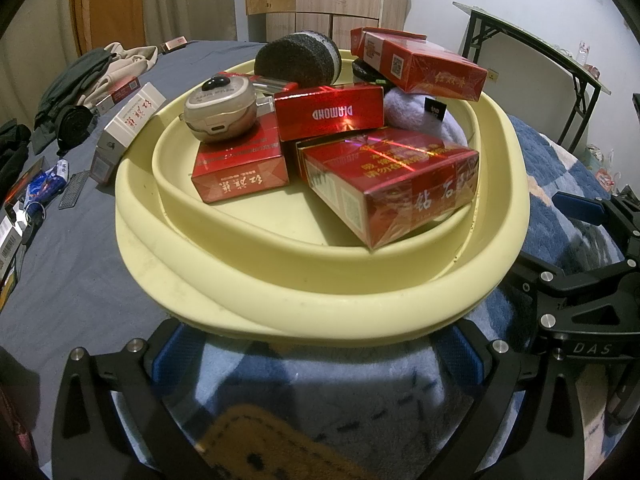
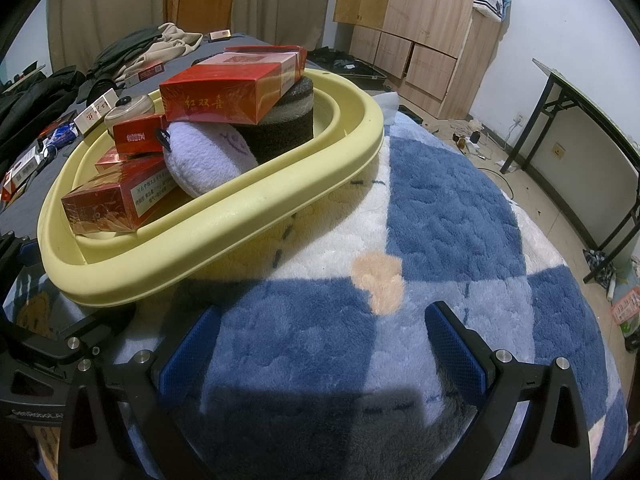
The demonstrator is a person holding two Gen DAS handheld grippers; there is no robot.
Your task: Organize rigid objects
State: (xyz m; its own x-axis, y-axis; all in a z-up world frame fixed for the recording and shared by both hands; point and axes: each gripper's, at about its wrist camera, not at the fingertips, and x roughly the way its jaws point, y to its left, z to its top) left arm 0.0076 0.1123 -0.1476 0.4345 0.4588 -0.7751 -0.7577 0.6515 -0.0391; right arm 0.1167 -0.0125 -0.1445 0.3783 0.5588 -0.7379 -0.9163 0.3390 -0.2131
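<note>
A pale yellow basin sits on the bed. It holds several red cigarette boxes: a large one in front, a "Diamond" box behind it and another on top. A beige earbud case rests on a red box. A black foam cylinder and a purple plush lie in the basin too. My left gripper is open at the basin's near rim. My right gripper is open above the blanket, with nothing between its fingers.
A white cigarette box leans on the basin's left outside. Small packets and keys and piled clothes lie on the grey sheet. A blue-and-white fleece blanket covers the near bed. A folding table and wooden wardrobe stand beyond.
</note>
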